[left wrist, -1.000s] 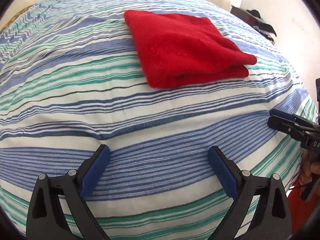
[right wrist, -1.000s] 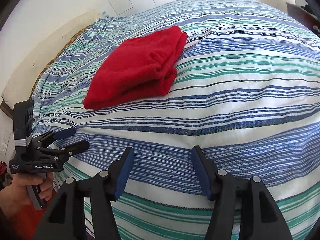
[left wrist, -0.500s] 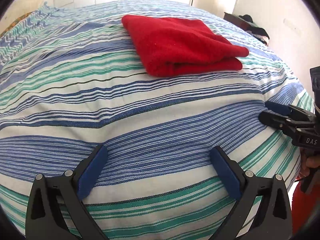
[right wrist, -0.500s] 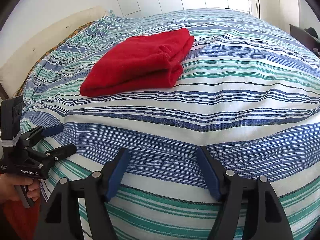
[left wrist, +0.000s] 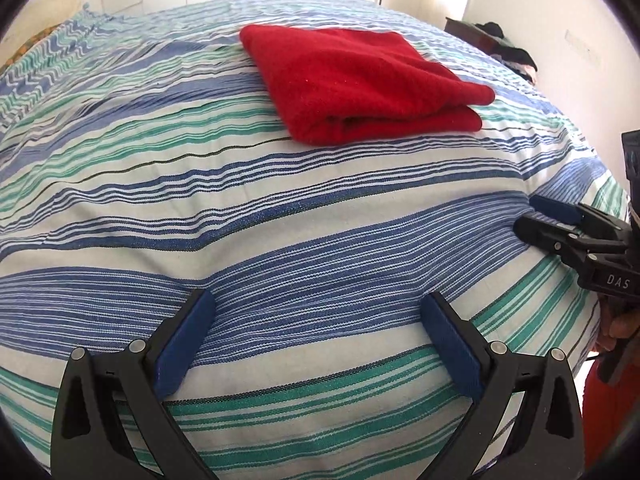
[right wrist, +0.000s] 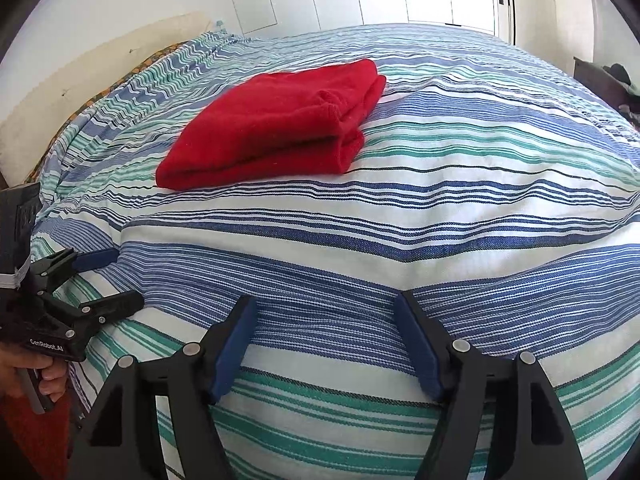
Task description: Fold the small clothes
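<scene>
Lying folded on the striped bed [left wrist: 280,216], well ahead of both tongs: one red garment [left wrist: 360,84], untouched. Left tongs [left wrist: 316,336] stood wide, empty; right tongs [right wrist: 324,344], a second earlier narrower, had spread and settled, empty too. Both hung back near the bed's edge. Judged: fold complete, release finished.

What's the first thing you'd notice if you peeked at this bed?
The bright red folded cloth jumps out first, lying alone toward the far middle of the blue, green and white striped bedspread. Next come the two black tongs with blue pads, the left and right, both open and empty over the bed's near edge.
</scene>
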`<action>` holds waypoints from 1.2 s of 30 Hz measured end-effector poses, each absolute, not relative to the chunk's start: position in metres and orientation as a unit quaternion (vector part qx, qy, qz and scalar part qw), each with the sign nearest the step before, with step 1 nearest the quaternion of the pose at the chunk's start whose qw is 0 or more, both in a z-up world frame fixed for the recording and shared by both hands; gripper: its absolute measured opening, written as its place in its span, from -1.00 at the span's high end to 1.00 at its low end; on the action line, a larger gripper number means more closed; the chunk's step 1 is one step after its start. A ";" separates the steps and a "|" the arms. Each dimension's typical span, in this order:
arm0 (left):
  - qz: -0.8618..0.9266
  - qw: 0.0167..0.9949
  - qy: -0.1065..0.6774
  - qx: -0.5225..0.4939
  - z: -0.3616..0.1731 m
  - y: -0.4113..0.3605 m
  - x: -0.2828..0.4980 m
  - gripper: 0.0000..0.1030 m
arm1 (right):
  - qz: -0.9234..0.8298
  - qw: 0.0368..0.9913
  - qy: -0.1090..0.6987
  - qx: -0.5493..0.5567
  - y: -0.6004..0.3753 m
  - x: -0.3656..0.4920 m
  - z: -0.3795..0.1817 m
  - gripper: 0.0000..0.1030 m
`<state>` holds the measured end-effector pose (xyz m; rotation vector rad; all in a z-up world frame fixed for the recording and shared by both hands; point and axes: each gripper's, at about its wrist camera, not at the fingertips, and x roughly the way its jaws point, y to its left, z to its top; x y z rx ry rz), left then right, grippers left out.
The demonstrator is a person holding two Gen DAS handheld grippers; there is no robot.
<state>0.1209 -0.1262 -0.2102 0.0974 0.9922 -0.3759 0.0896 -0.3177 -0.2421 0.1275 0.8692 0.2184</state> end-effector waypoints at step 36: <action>-0.187 0.807 0.556 0.063 -0.202 -0.129 0.139 -0.99 | 0.093 0.887 0.452 0.032 -0.307 0.098 -0.240 -0.51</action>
